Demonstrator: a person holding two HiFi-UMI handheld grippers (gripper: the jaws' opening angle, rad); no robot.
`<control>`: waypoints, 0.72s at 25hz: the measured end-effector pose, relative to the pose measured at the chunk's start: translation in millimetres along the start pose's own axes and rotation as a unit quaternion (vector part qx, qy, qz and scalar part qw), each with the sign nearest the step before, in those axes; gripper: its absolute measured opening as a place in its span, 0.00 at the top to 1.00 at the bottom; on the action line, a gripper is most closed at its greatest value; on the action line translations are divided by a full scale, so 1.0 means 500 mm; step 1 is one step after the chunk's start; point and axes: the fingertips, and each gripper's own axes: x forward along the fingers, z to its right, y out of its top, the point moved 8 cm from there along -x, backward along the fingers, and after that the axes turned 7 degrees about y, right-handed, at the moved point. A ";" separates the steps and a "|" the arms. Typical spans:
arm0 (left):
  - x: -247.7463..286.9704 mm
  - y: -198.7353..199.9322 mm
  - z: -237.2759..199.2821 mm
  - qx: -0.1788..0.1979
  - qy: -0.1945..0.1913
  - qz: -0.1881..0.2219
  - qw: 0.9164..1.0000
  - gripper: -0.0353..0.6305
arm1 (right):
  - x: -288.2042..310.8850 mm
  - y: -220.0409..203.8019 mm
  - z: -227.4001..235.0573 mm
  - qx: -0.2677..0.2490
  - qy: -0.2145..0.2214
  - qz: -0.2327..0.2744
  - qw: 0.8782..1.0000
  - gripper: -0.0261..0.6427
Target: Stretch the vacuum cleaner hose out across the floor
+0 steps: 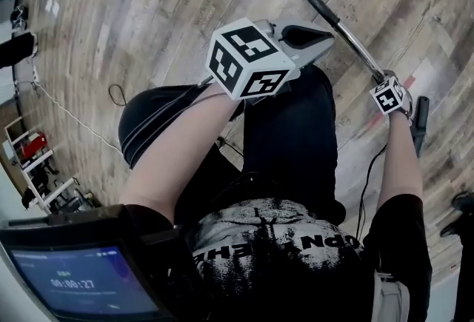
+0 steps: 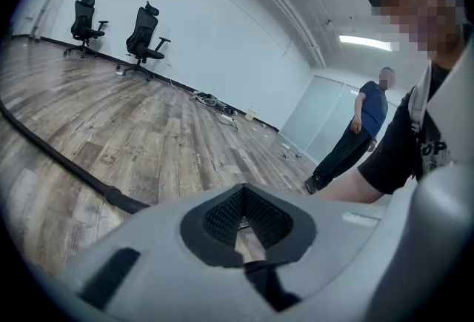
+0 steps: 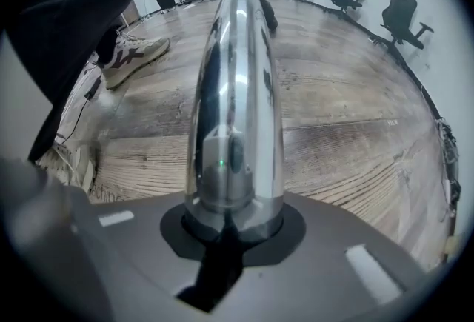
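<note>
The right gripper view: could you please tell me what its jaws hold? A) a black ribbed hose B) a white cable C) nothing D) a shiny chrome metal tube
D: the right gripper is shut on the shiny chrome metal tube, which rises straight from between its jaws.

The right gripper [image 3: 231, 228] has its jaws clamped on a chrome tube [image 3: 235, 91], which runs away over the wooden floor [image 3: 348, 135]. A sneaker [image 3: 133, 54] stands on the left beneath a dark trouser leg [image 3: 74, 24]. Two office chairs [image 3: 404, 13] stand far right.
</note>
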 end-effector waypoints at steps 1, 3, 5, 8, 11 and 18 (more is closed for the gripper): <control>0.001 0.000 0.002 0.001 -0.002 -0.003 1.000 0.95 | 0.001 0.000 -0.004 0.000 -0.003 -0.004 1.000 0.88; 0.000 0.002 0.005 0.003 -0.005 -0.005 1.000 0.95 | 0.001 0.000 -0.009 -0.002 -0.008 -0.014 1.000 0.88; -0.005 0.001 0.006 0.003 -0.007 -0.005 1.000 0.95 | 0.006 0.004 -0.015 -0.005 0.004 -0.027 1.000 0.86; -0.013 -0.009 0.003 0.000 -0.003 -0.006 1.000 0.95 | 0.026 0.015 -0.044 -0.008 0.036 -0.038 0.999 0.80; -0.016 -0.015 0.006 -0.002 -0.005 -0.009 1.000 0.94 | 0.046 0.012 -0.072 -0.014 0.051 -0.051 0.997 0.75; -0.013 -0.013 0.005 -0.013 -0.007 -0.007 1.000 0.95 | 0.033 0.000 -0.077 0.011 0.071 -0.031 0.997 0.65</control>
